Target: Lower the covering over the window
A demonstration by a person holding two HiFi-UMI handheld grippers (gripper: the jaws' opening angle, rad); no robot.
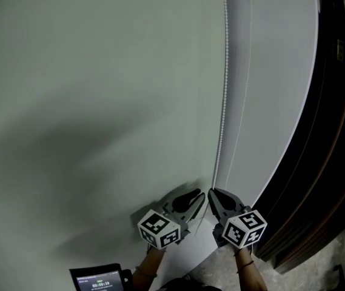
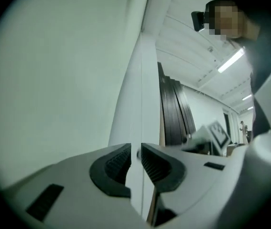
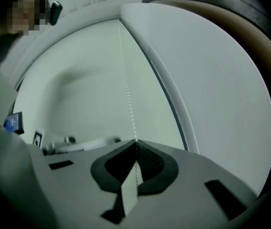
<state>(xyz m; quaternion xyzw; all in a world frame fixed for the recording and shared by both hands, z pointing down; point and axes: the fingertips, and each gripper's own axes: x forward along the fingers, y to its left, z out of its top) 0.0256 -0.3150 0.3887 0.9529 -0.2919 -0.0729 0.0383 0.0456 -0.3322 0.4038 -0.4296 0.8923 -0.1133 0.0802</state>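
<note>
Blind (image 1: 99, 71): a pale sheet fills the whole head view left of the bead chain (image 1: 224, 102). No bare glass shows anywhere. Its lower edge is not in view, so I cannot tell how far down it hangs; lowering looks under way or nearly done, not clearly finished.

The chain hangs straight down the blind's right edge, beside the white frame (image 1: 275, 71), and ends at the two grippers below.

Right gripper (image 3: 135, 144): jaws pressed together on the chain, beads running up from the tips.

Left gripper (image 2: 136, 151): jaws a narrow gap apart, what looks like a bead between them, not pinched. It sits just beside the right one.

Dark panels (image 1: 336, 132) stand further right.
</note>
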